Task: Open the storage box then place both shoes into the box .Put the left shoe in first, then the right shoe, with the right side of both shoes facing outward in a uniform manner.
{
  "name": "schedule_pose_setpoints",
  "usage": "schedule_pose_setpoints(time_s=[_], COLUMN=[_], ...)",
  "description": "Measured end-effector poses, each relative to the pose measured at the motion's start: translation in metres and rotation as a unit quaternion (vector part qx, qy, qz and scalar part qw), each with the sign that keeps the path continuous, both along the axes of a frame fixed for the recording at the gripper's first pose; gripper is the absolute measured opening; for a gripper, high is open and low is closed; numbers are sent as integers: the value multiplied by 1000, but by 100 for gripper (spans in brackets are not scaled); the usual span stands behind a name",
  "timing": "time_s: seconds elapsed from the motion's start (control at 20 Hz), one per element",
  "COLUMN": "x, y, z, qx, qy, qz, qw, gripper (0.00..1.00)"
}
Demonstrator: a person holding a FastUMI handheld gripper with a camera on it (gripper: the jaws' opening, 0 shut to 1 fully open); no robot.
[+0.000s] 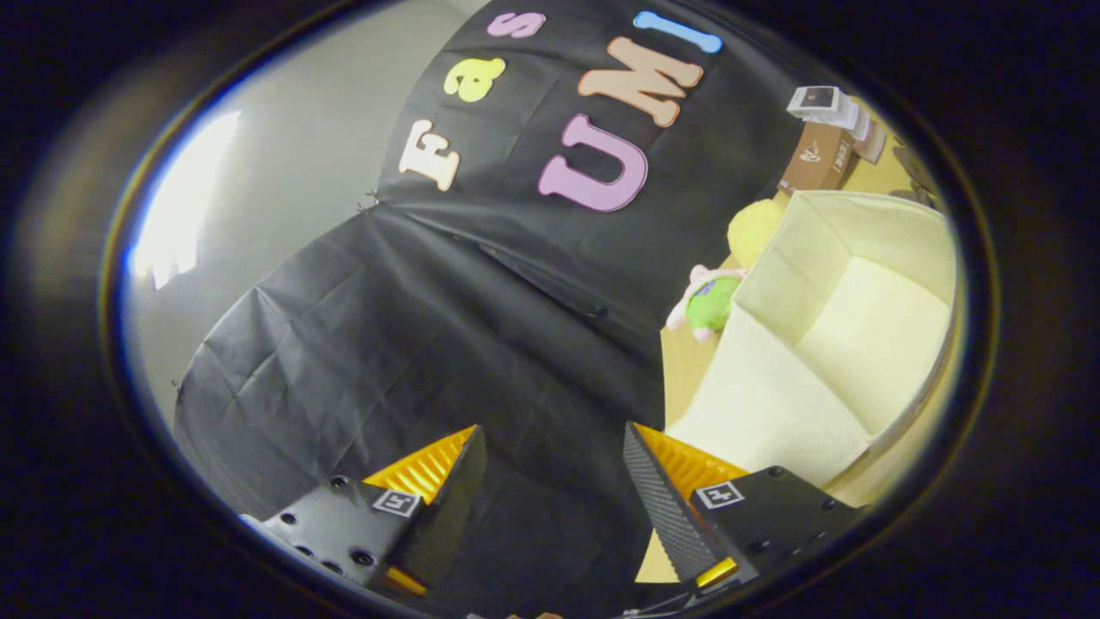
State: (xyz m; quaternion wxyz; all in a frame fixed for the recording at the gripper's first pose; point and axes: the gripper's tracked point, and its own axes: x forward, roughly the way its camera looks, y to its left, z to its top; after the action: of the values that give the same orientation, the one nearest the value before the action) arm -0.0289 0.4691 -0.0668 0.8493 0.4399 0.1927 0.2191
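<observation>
Claw released, fingers apart with nothing between them, aimed at the black cloth wall. Cream storage box stands open, ahead and right of my fingers; a green plush toy lies just beyond it.

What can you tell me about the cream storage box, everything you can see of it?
The storage box is pale cream and looks like soft fabric, with straight walls and a flat bottom. It stands open, and the part of its inside that shows holds no shoe. It sits on a tan surface, beyond and to the right of the gripper, whose fingers are apart and hold nothing. A green and pink plush toy lies beside its far corner; contact unclear.
</observation>
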Motion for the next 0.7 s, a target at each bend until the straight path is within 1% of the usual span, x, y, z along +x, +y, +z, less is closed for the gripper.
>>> schedule_pose_setpoints(time_s=[0.1,0.2,0.35,0.5,0.7], x=[-2,1,8,19,37], y=[-15,-45,-111,-179,-256], z=[-3,-6,-7,-4,10], qx=[-26,-75,-168,-257,-323], qy=[-3,-11,-17,-12,16], qz=[-8,-27,-67,-112,-170], qw=[1000,997,983,960,931], gripper=[100,100,100,100,100])
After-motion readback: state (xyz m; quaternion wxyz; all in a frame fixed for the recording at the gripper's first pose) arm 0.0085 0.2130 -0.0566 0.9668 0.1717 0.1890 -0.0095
